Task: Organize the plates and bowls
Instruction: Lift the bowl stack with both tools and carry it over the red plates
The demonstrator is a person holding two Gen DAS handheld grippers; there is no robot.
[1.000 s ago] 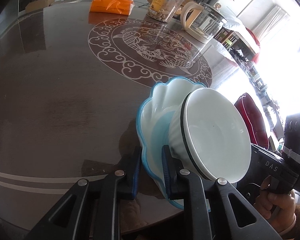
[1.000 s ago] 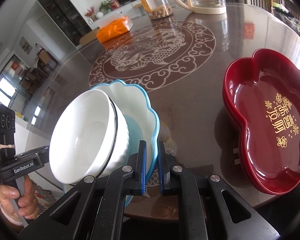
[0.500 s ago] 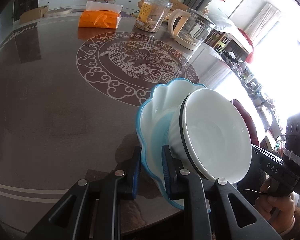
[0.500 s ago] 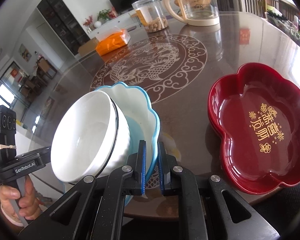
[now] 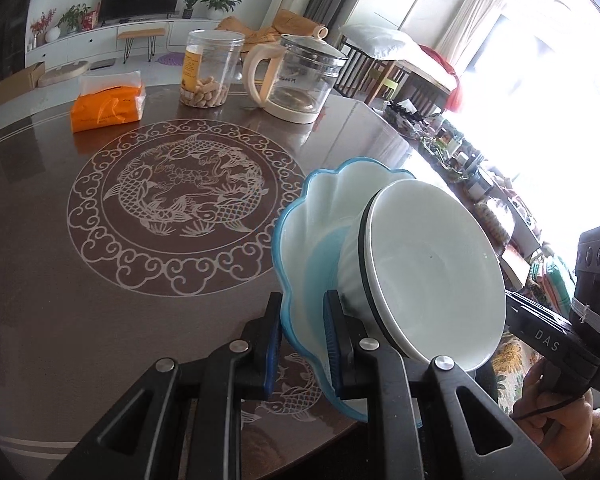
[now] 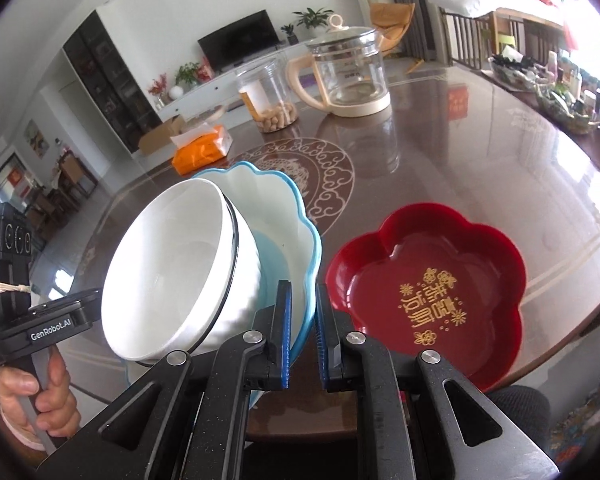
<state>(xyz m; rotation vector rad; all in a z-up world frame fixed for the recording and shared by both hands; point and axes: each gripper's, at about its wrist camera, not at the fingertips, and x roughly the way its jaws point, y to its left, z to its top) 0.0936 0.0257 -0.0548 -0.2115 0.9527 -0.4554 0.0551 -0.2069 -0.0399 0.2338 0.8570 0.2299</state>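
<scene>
A light-blue scalloped plate (image 5: 320,216) carries a white bowl (image 5: 432,276) with a dark rim line. My left gripper (image 5: 302,340) is shut on the plate's near rim. From the other side, my right gripper (image 6: 302,336) is shut on the opposite rim of the same blue plate (image 6: 284,200), and the white bowl (image 6: 168,272) rests in it. Plate and bowl hang above the table's near edge. A red flower-shaped plate (image 6: 432,280) with gold characters lies on the table, right of my right gripper.
The round brown table (image 5: 60,260) has a pale fish medallion in its middle. At its far side stand a glass kettle (image 5: 296,80), a clear jar of nuts (image 5: 208,70) and an orange tissue pack (image 5: 108,104). A person's hand (image 5: 556,420) holds the other gripper's handle.
Both grippers have risen with the blue plate and bowl between them. The table sits lower in both views, more of the room shows, and the red plate looks smaller and farther below.
</scene>
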